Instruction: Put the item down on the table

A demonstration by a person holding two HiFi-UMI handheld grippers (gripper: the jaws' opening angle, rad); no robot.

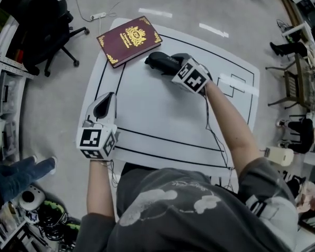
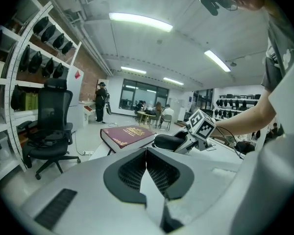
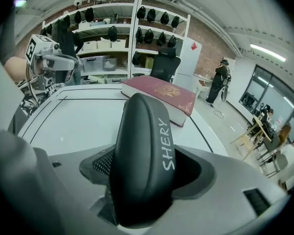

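Observation:
A black glasses case (image 1: 160,61) with white lettering sits between the jaws of my right gripper (image 1: 171,63), which is shut on it at the far middle of the white table (image 1: 163,119). In the right gripper view the case (image 3: 143,146) fills the space between the pads, gripper (image 3: 142,175) closed around it. Whether the case touches the tabletop I cannot tell. My left gripper (image 1: 106,100) hovers at the table's left side, shut and empty, its pads meeting (image 2: 146,156). From there the case (image 2: 167,142) shows ahead.
A maroon book (image 1: 129,40) with gold print lies at the table's far left corner, close to the case. A black office chair (image 1: 47,28) and shelves stand left of the table. Black lines mark the tabletop. People and chairs are farther off.

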